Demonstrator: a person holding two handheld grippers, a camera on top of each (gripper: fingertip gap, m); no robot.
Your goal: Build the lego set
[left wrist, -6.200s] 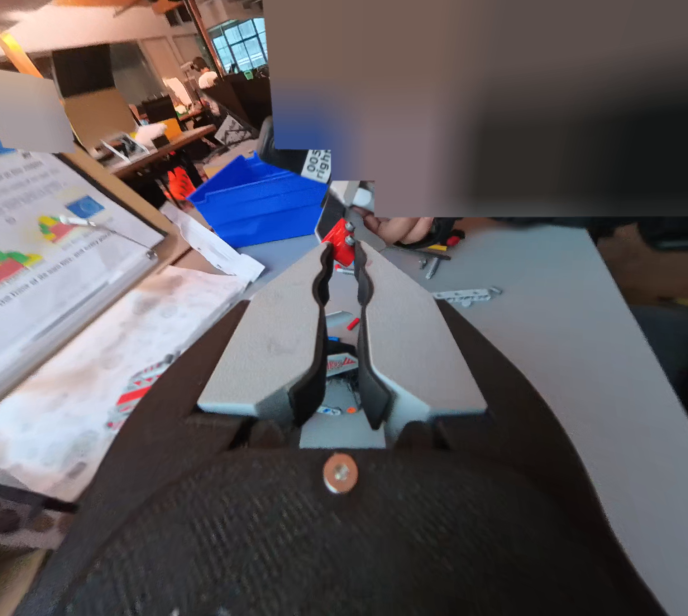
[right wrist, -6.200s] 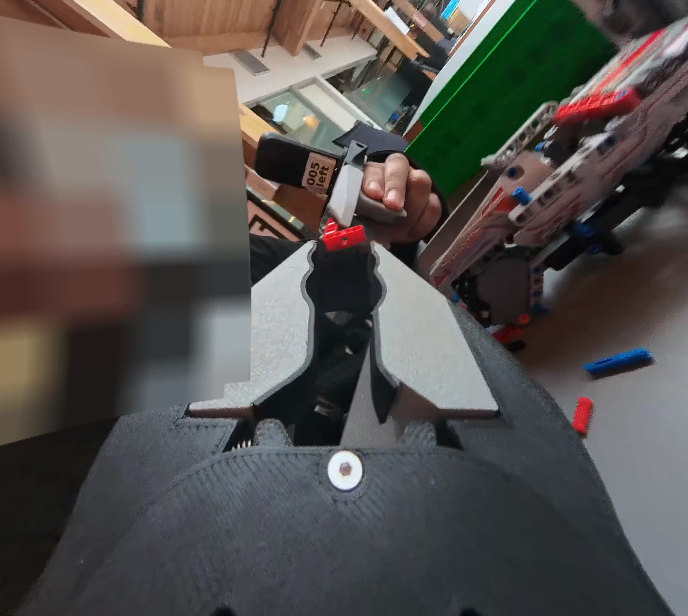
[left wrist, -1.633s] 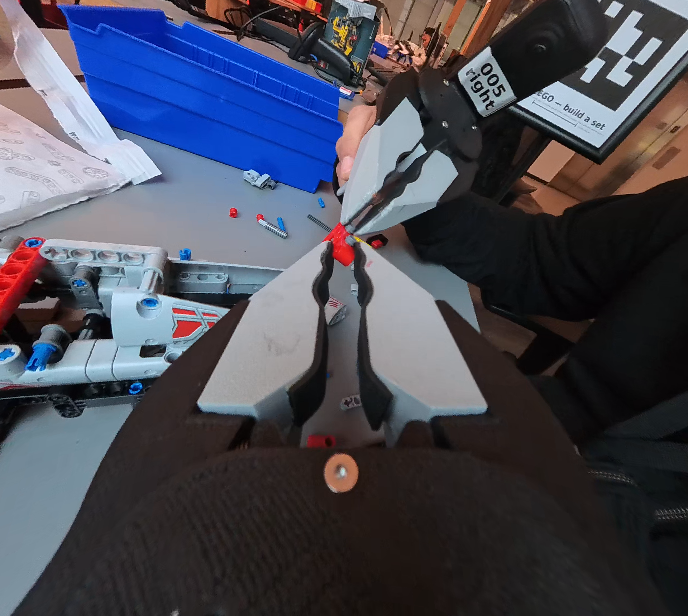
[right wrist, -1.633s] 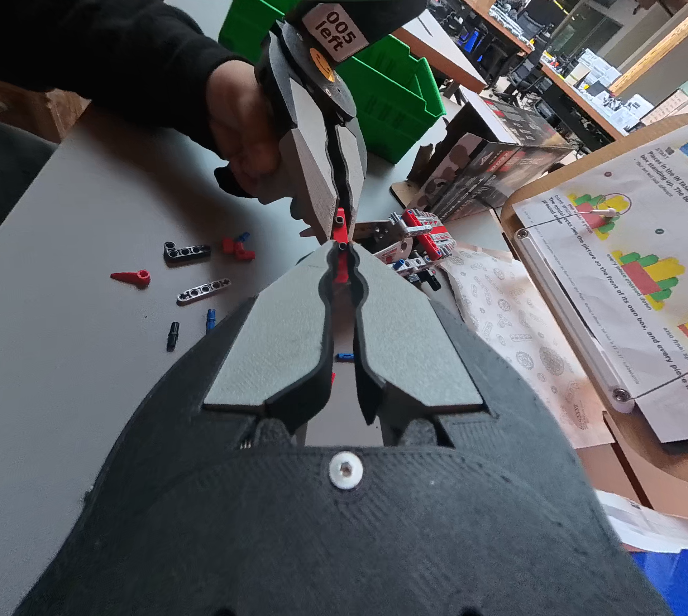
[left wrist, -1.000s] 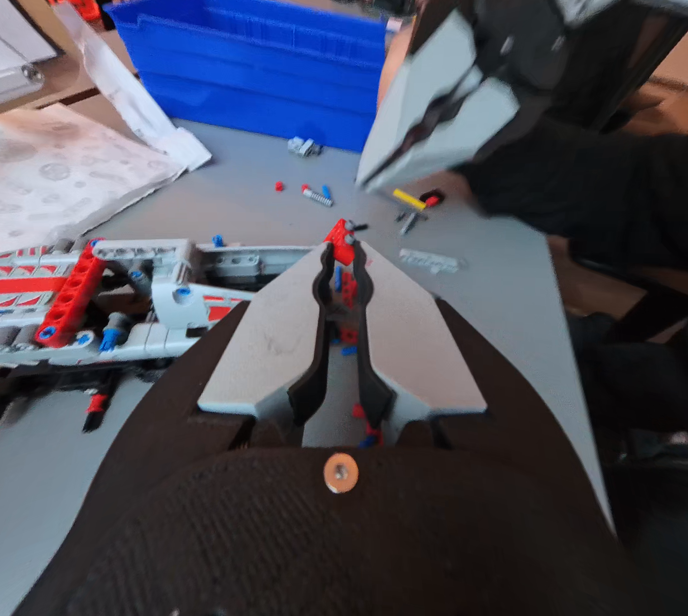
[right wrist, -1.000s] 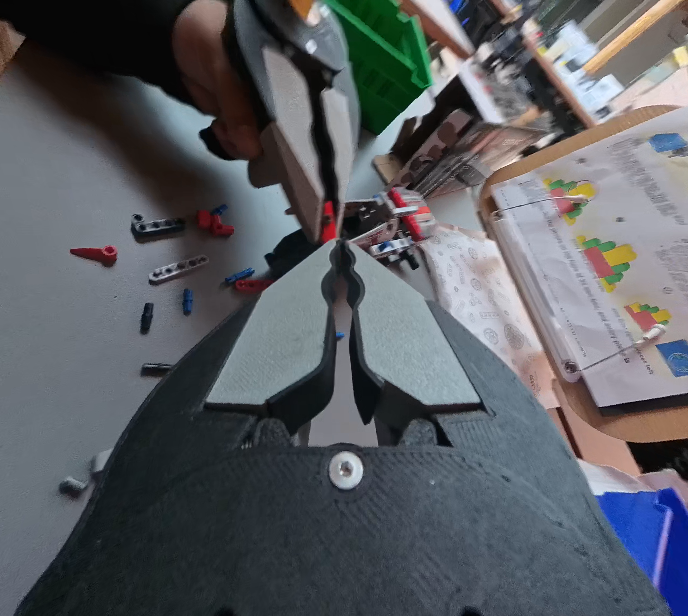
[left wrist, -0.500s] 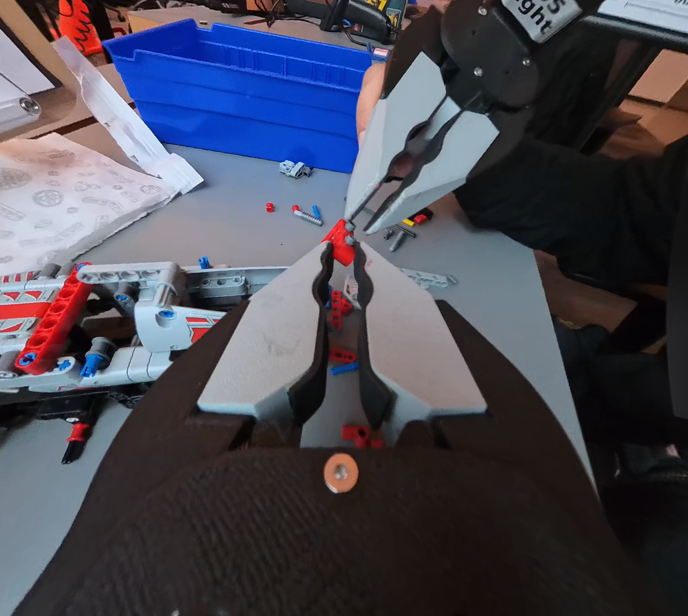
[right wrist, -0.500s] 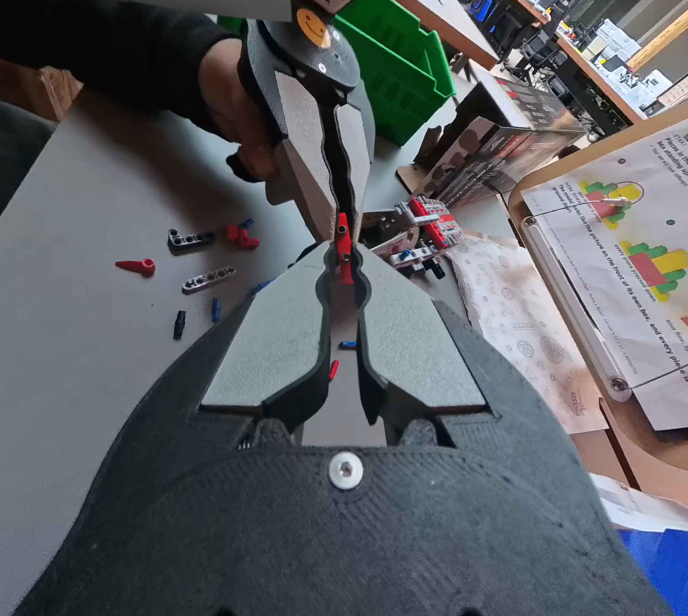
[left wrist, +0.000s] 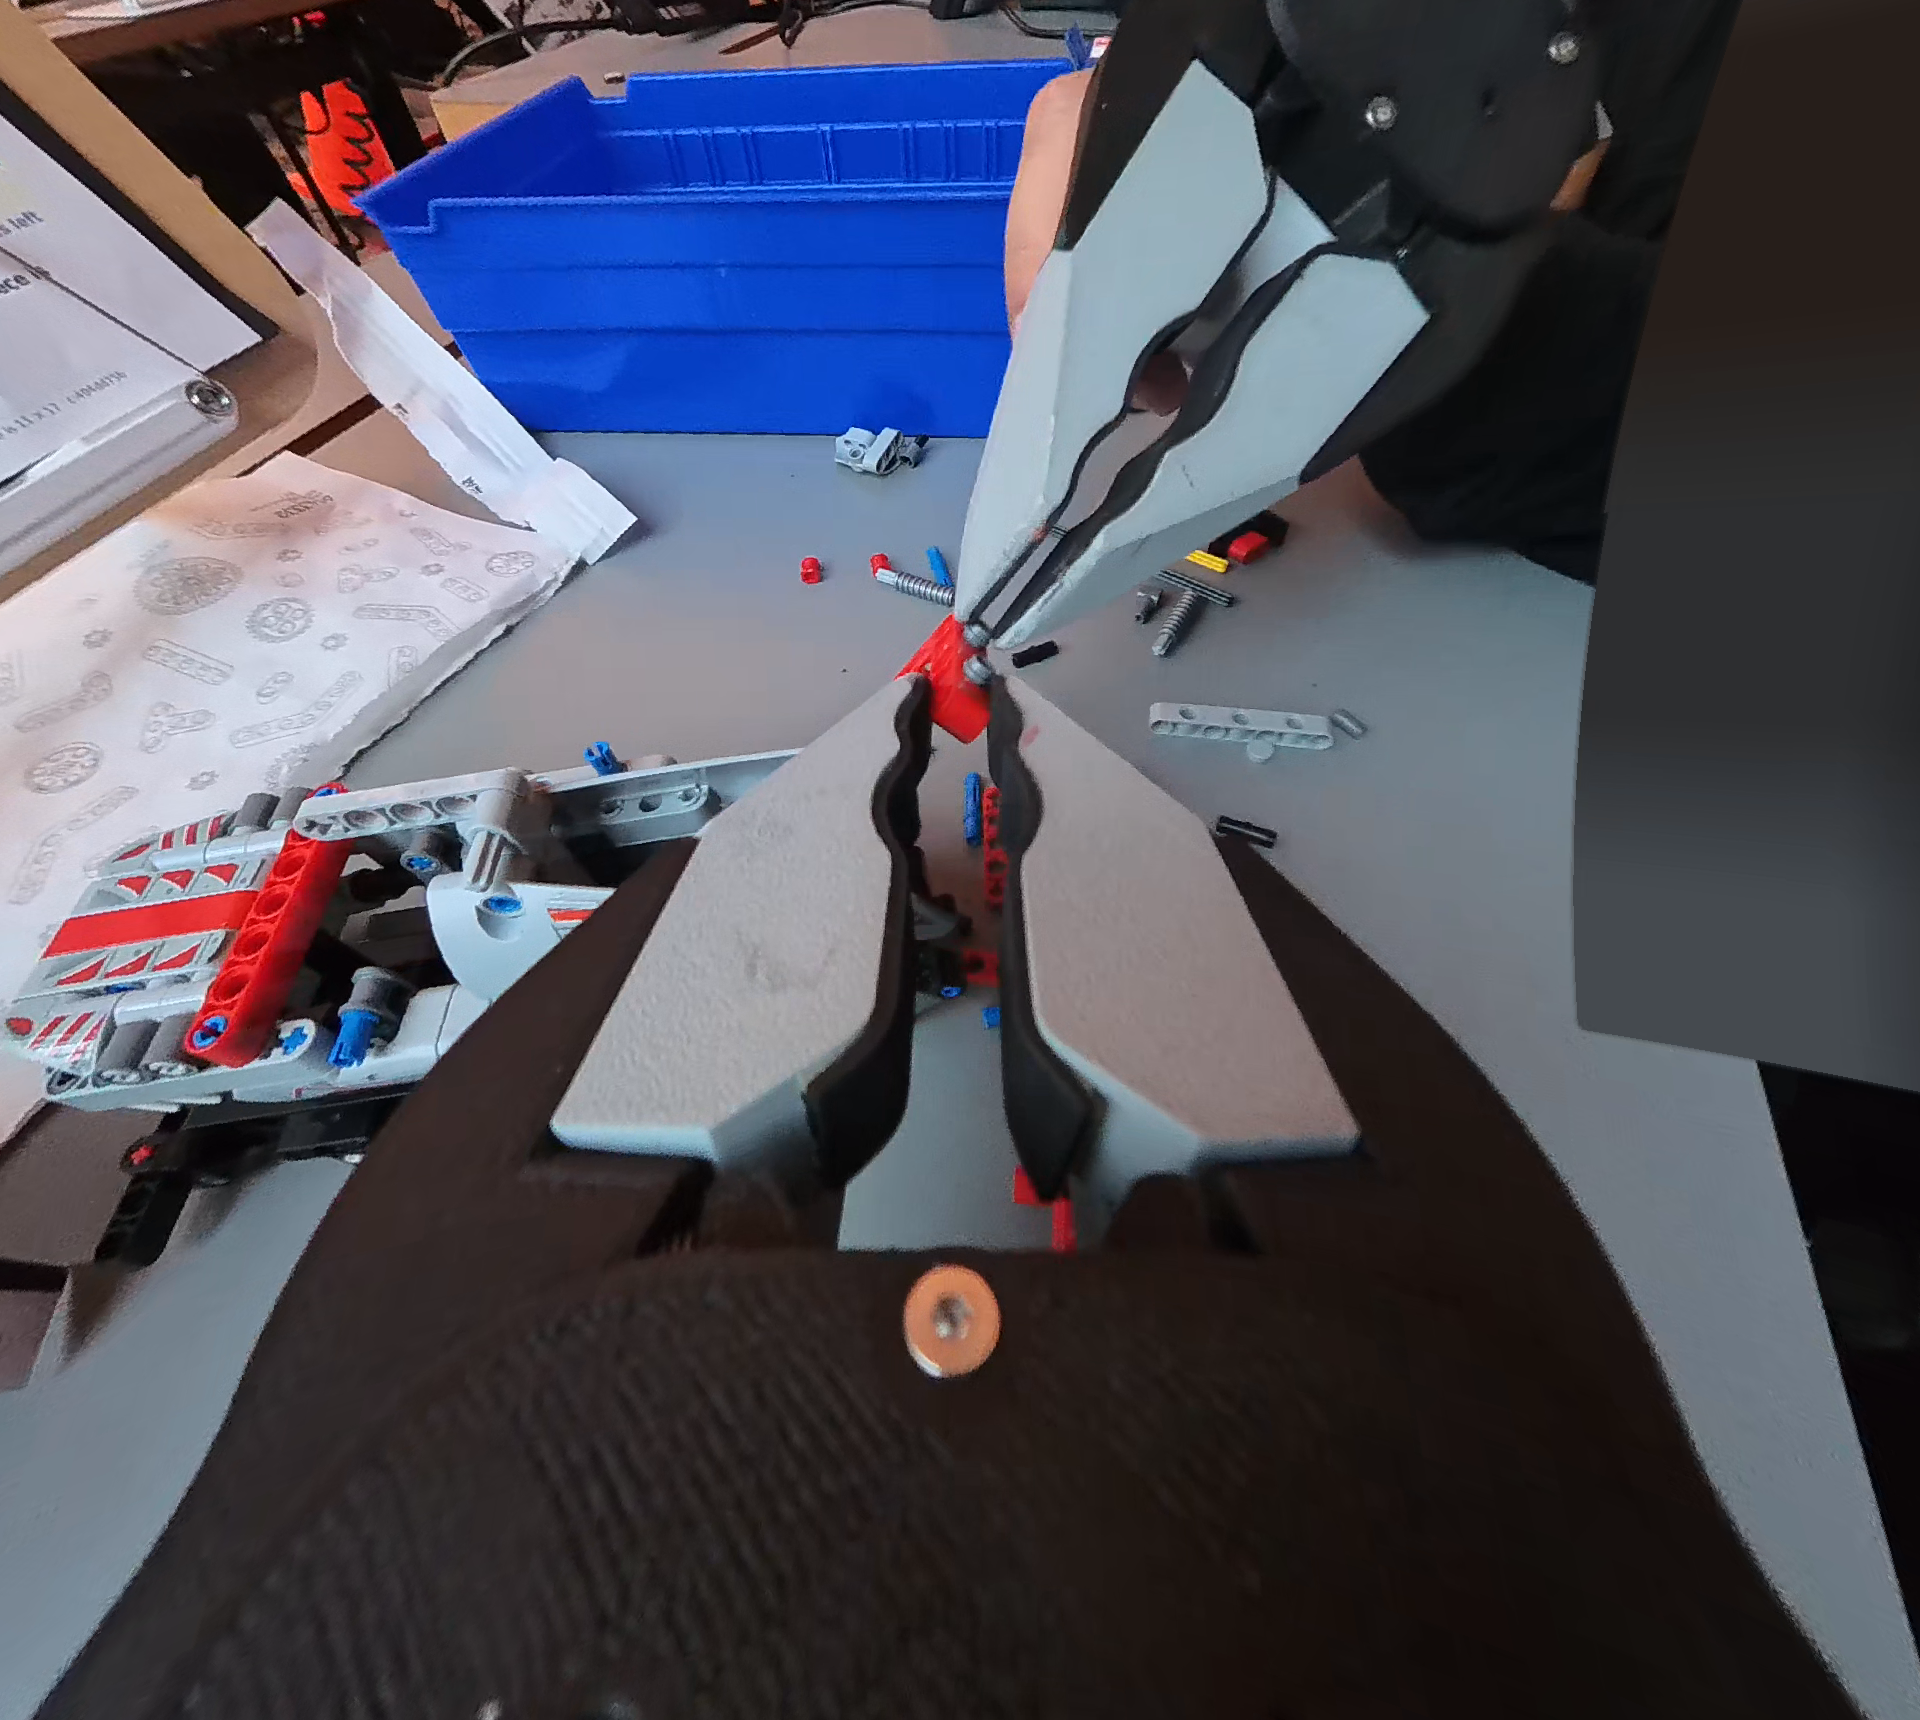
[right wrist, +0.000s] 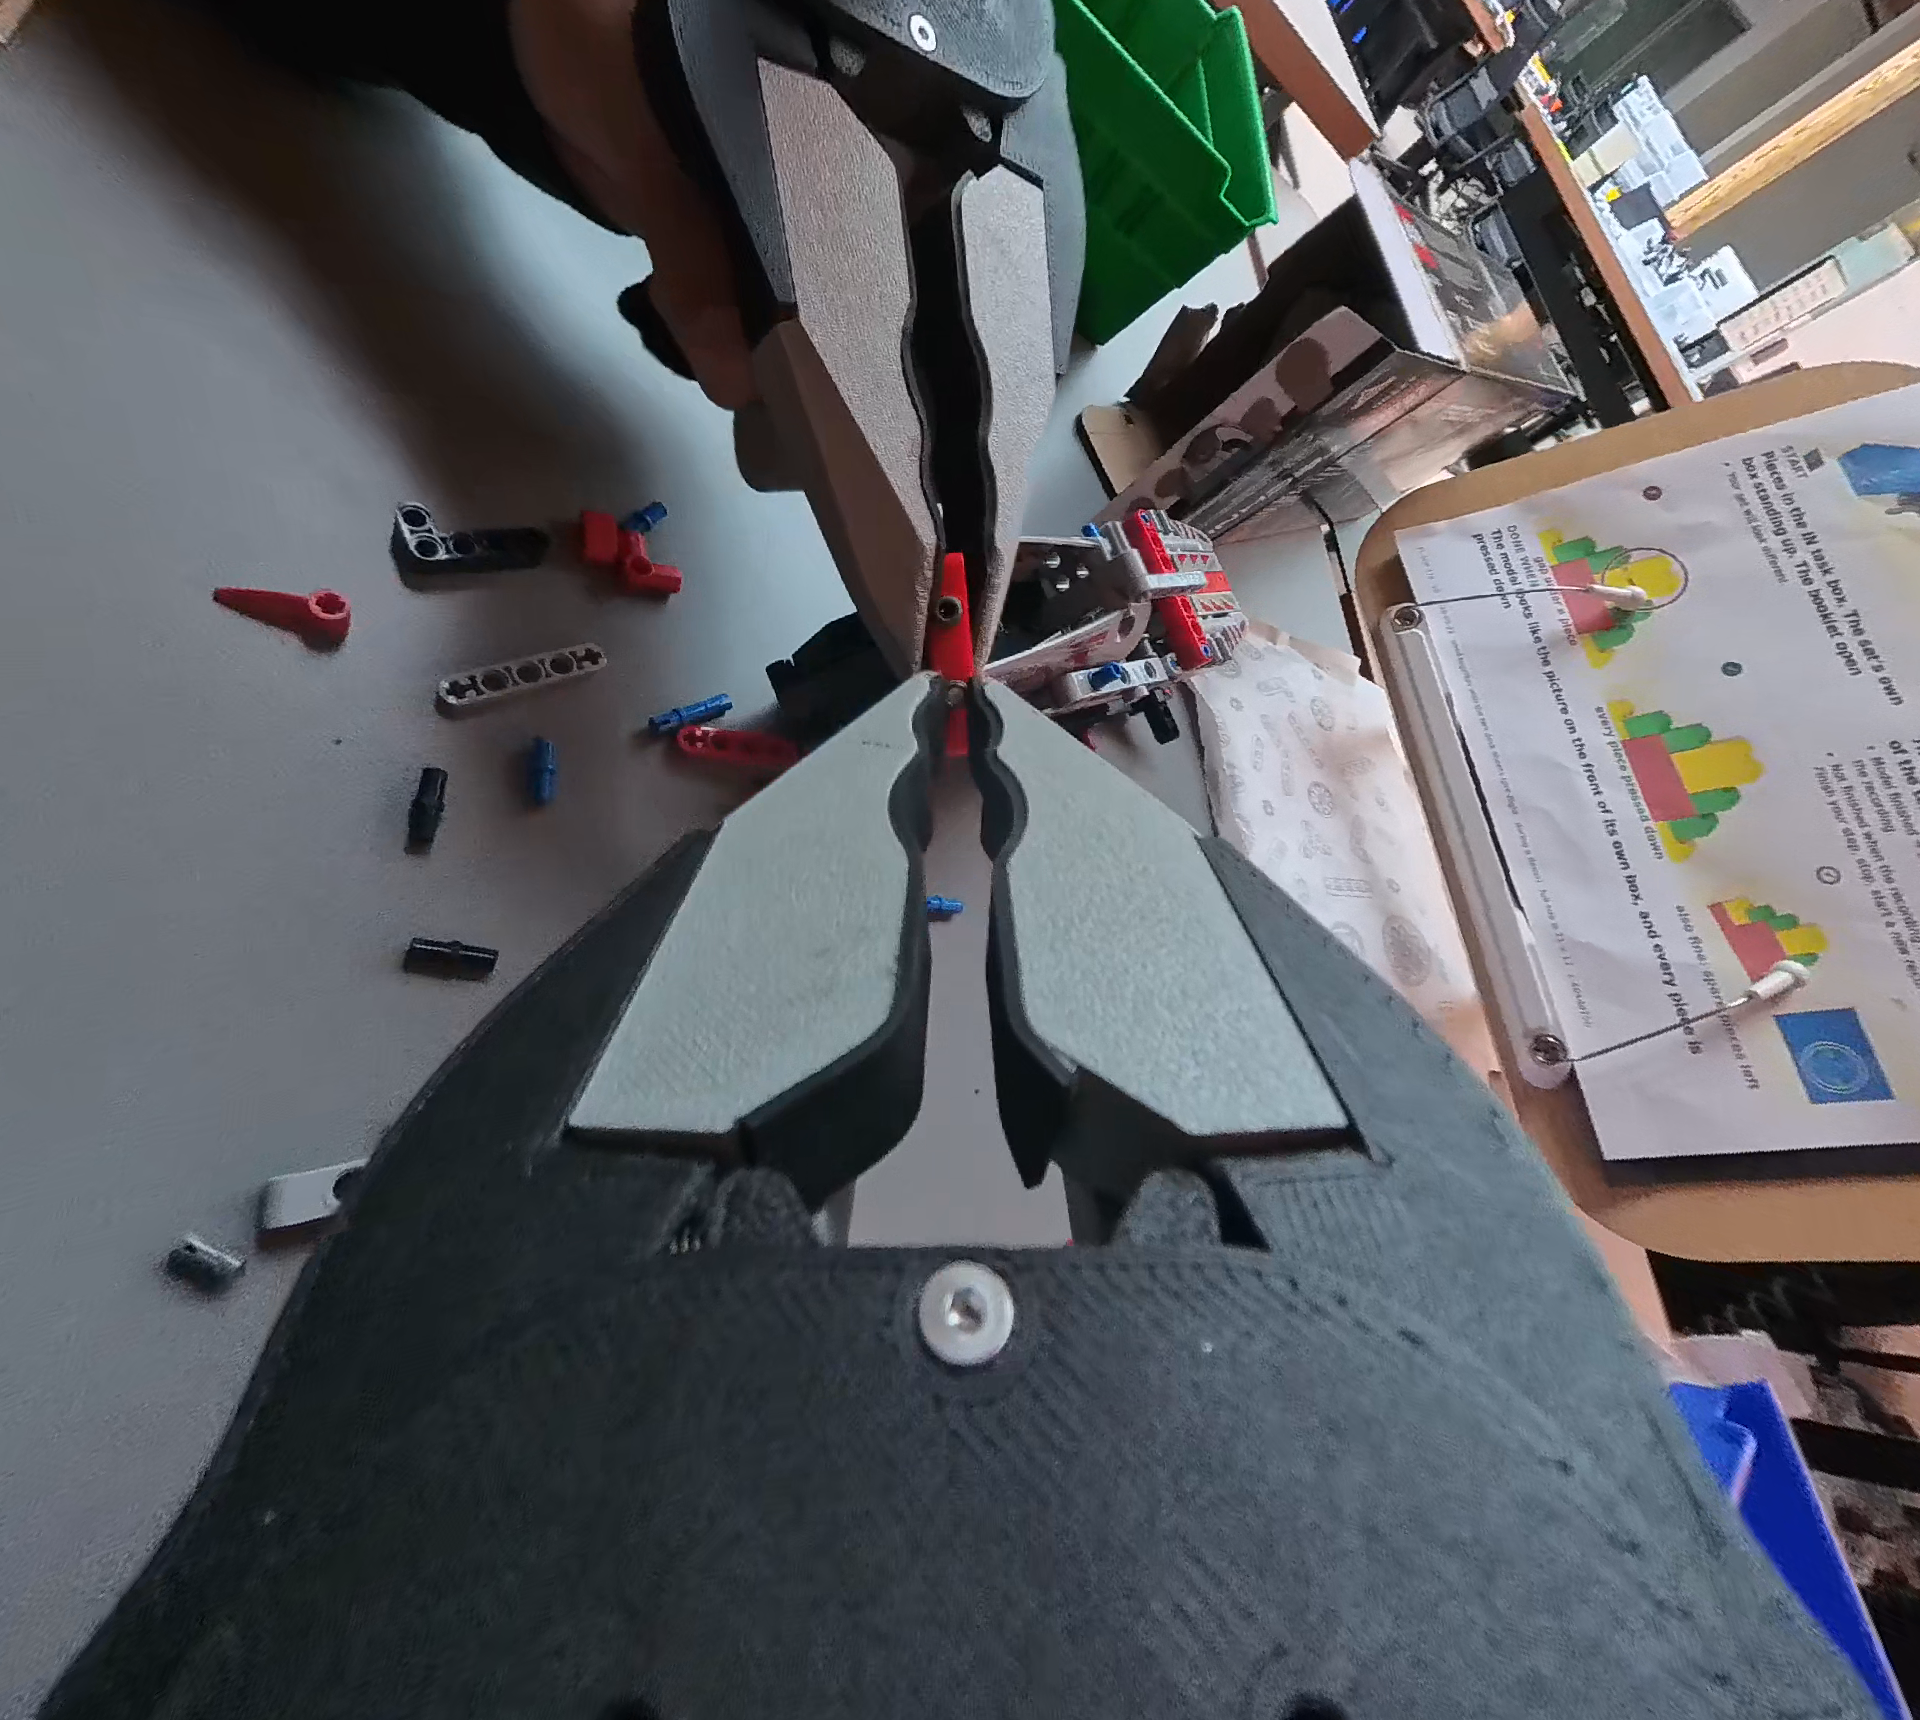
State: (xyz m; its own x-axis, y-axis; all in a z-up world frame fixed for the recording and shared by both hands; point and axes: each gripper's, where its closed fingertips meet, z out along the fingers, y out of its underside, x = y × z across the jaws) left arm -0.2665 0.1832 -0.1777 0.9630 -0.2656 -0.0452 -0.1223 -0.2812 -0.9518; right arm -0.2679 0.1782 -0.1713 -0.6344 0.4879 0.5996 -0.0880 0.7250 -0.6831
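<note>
While both tools meet tip to tip above the middle of the grey tabletop (left wrist: 1455, 839), the left gripper (left wrist: 951, 691) is nearly closed, pinching a small red brick (left wrist: 951, 683) at its tips, and the right gripper (left wrist: 989, 626) is closed down on a grey pin (left wrist: 975, 634) seated in that brick. From the right wrist view the same red brick (right wrist: 951, 621) sits between the left gripper (right wrist: 951, 631) and the right gripper (right wrist: 951, 694). A half-built grey and red model (left wrist: 312, 932) lies just beside the left tool, toward the far edge where a blue bin (left wrist: 727, 268) stands. Loose pins and beams (right wrist: 520, 678) are scattered over the open surface, with a green bin (right wrist: 1143, 112) and an instruction sheet (right wrist: 1714, 787) along other edges. Beyond are cluttered workshop desks.
</note>
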